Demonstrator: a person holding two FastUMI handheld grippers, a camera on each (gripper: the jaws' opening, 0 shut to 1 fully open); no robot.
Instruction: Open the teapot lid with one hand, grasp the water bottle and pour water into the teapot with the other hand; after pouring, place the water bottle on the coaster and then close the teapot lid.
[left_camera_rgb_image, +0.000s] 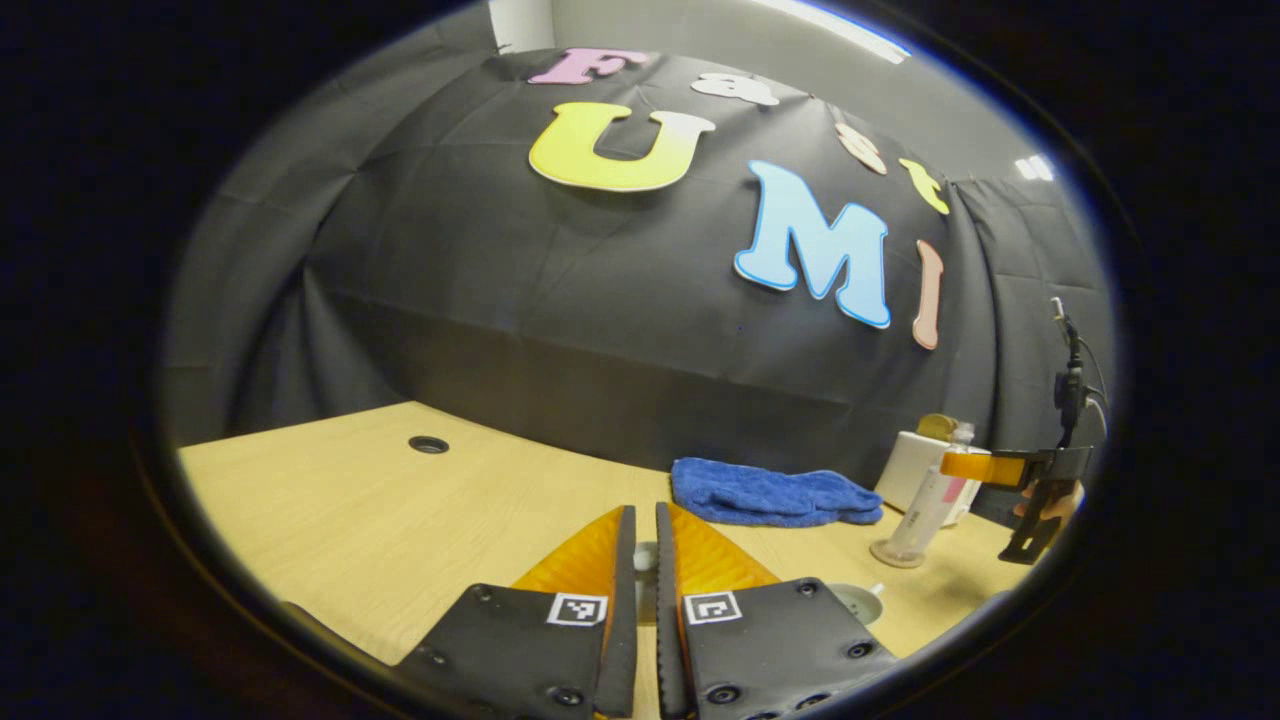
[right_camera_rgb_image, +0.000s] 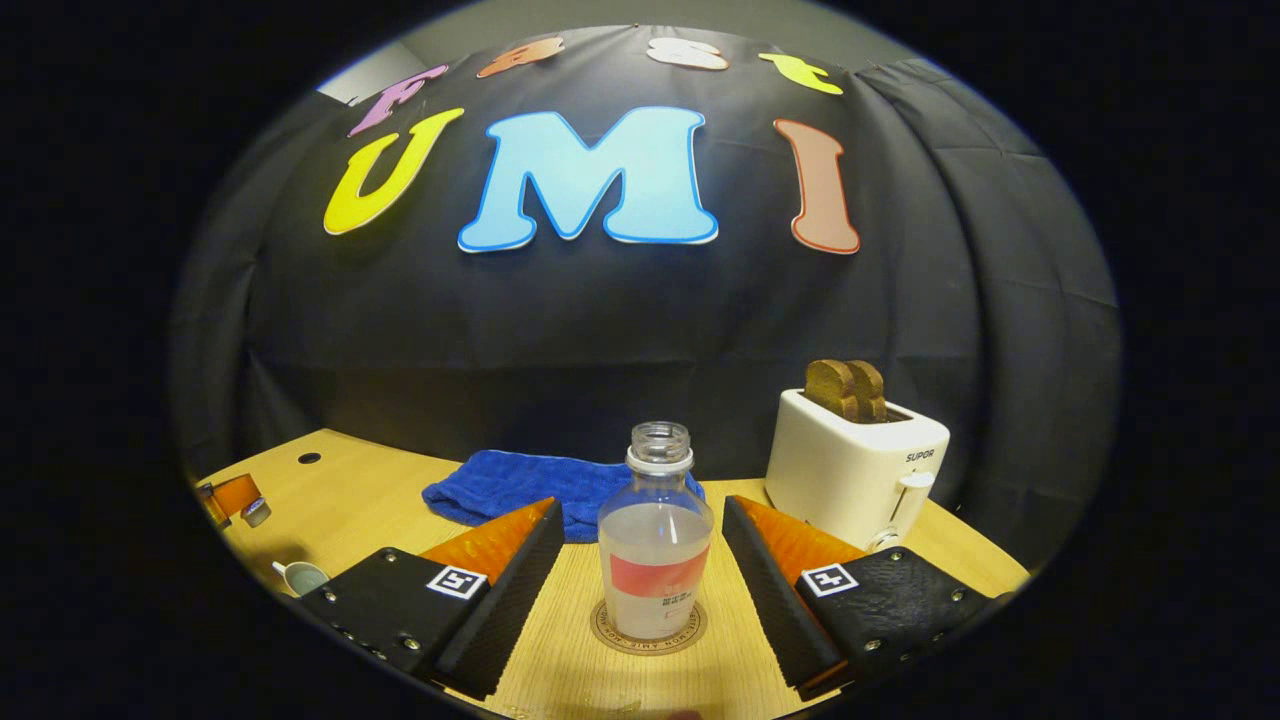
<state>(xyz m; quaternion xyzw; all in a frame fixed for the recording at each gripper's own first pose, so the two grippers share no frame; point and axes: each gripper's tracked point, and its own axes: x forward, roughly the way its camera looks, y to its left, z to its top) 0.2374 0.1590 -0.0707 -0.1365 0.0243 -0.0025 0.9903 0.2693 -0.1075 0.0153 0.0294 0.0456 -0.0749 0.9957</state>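
Water bottle (right_camera_rgb_image: 655, 545) upright on coaster (right_camera_rgb_image: 648, 632) lower centre, right gripper (right_camera_rgb_image: 640, 570) spread around it untouching, left gripper (left_camera_rgb_image: 645, 560) nearly closed, pinched object mostly hidden.

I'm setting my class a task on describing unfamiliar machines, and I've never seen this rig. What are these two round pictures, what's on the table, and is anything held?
There is no robot here. A person holds a hand tool with two jaws in each hand, and a camera rides on each tool, looking out along its jaws. The left gripper view shows the left gripper, its jaws nearly together on a small pale piece, probably the teapot lid. The right gripper view shows the right gripper, its jaws open either side of a water bottle that stands on a coaster, not touching it. On the table there are also a blue cloth, a toaster with bread, and the teapot.
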